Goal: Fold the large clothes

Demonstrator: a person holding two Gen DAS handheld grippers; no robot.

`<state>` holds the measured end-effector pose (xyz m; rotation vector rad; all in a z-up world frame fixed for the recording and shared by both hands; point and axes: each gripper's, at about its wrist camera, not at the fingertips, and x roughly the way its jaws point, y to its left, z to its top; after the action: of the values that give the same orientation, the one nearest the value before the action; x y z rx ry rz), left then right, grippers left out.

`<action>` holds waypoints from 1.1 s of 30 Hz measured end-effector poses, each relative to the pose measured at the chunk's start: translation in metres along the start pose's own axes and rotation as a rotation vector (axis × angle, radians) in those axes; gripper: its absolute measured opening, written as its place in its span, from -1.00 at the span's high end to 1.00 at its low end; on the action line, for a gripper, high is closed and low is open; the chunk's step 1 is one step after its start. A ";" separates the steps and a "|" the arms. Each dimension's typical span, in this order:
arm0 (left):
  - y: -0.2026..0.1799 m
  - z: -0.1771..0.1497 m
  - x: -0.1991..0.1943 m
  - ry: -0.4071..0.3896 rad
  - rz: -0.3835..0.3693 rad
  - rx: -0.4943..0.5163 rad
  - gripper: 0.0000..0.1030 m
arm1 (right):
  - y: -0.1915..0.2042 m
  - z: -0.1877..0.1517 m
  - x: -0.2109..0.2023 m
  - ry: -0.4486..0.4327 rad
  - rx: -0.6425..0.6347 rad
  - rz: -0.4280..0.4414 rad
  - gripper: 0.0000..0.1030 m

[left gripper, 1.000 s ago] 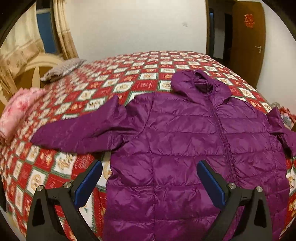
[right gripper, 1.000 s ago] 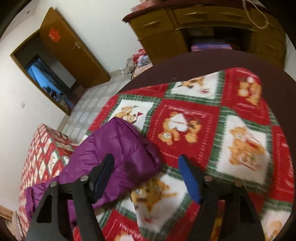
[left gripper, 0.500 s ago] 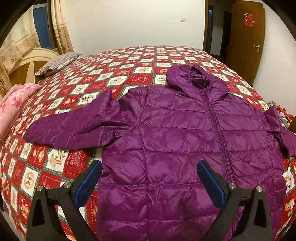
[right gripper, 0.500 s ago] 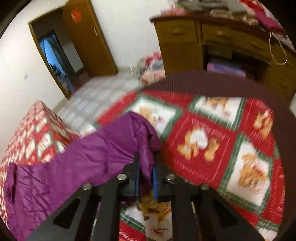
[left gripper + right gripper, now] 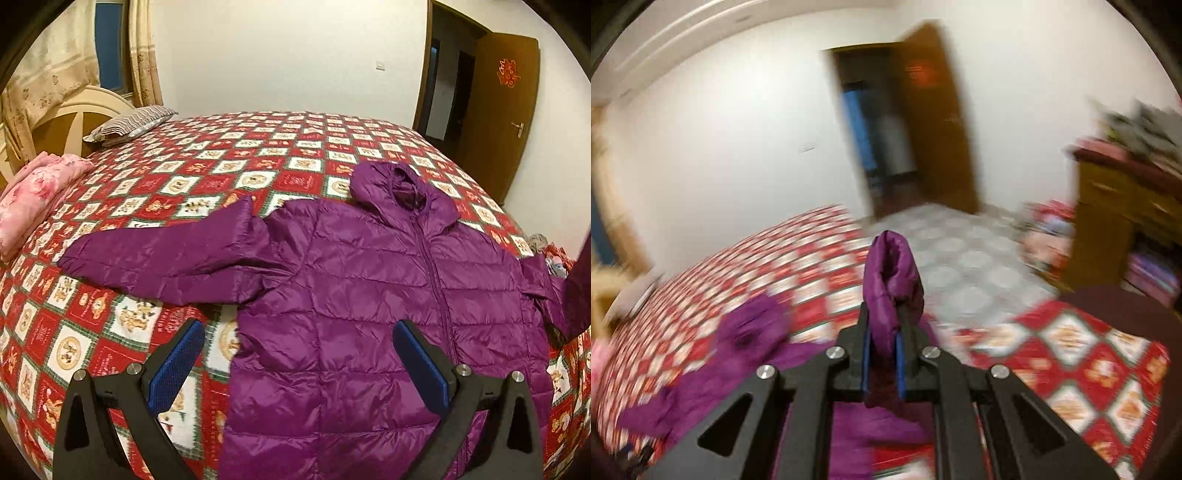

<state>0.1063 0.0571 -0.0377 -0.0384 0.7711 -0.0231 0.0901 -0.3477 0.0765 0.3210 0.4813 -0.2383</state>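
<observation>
Purple quilted hooded jacket point(image 5: 351, 295) lies flat, hood toward the far wall; right tongs point(image 5: 882, 354) pinch its sleeve cuff point(image 5: 892, 273), left tongs point(image 5: 295, 358) spread wide, empty.

The right tool point(image 5: 882, 354) pinches the purple jacket's sleeve cuff point(image 5: 892, 273) above the bed point(image 5: 1071, 354).

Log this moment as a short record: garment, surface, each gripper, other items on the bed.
garment: purple hooded puffer jacket, zipped, front up
surface: bed with red checked bear-print cover
left gripper: open, above the jacket's lower part, holding nothing
right gripper: shut on the jacket's sleeve cuff, raised off the bed
other items: striped pillow; pink folded cloth
</observation>
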 end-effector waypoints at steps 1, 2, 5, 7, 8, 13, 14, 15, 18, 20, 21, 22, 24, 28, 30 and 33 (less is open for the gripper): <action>0.004 0.000 -0.002 -0.007 0.004 -0.008 -0.98 | 0.026 -0.007 0.004 0.019 -0.030 0.057 0.75; 0.009 0.000 -0.005 -0.012 0.007 -0.018 -0.98 | 0.047 -0.013 0.007 0.041 -0.046 0.108 0.75; 0.023 0.001 -0.008 -0.020 0.011 -0.046 -0.98 | 0.104 -0.040 0.021 0.095 -0.106 0.213 0.75; 0.032 0.000 -0.010 -0.023 0.018 -0.060 -0.98 | 0.137 -0.061 0.035 0.135 -0.147 0.263 0.75; 0.036 0.000 -0.010 -0.025 0.022 -0.064 -0.98 | 0.147 -0.069 0.042 0.158 -0.149 0.288 0.75; 0.054 -0.002 -0.010 -0.034 0.051 -0.078 -0.98 | 0.201 -0.118 0.074 0.262 -0.189 0.373 0.75; 0.057 -0.002 -0.009 -0.034 0.054 -0.083 -0.98 | 0.210 -0.126 0.080 0.283 -0.189 0.385 0.75; 0.060 -0.002 -0.008 -0.033 0.058 -0.092 -0.98 | 0.217 -0.132 0.084 0.299 -0.191 0.390 0.75; 0.067 -0.003 -0.005 -0.027 0.062 -0.109 -0.98 | 0.233 -0.154 0.092 0.348 -0.203 0.430 0.74; 0.067 -0.003 -0.003 -0.023 0.067 -0.112 -0.98 | 0.240 -0.161 0.096 0.360 -0.202 0.465 0.59; 0.067 -0.003 -0.001 -0.021 0.069 -0.113 -0.98 | 0.243 -0.164 0.099 0.370 -0.195 0.482 0.44; 0.067 -0.003 0.000 -0.020 0.070 -0.113 -0.98 | 0.245 -0.166 0.102 0.391 -0.186 0.503 -0.07; 0.064 -0.003 0.001 -0.019 0.067 -0.104 -0.98 | 0.243 -0.165 0.096 0.379 -0.160 0.521 -0.60; 0.054 -0.001 0.006 -0.022 0.068 -0.071 -0.98 | 0.212 -0.145 0.073 0.276 -0.103 0.511 -0.61; 0.046 0.001 0.010 -0.018 0.062 -0.057 -0.98 | 0.190 -0.136 0.067 0.238 -0.092 0.466 -0.47; 0.031 0.006 0.016 -0.031 0.071 -0.023 -0.98 | 0.159 -0.127 0.075 0.238 -0.142 0.282 0.23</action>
<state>0.1224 0.0875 -0.0461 -0.0330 0.7414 0.0536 0.1494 -0.1672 -0.0272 0.2755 0.6770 0.1096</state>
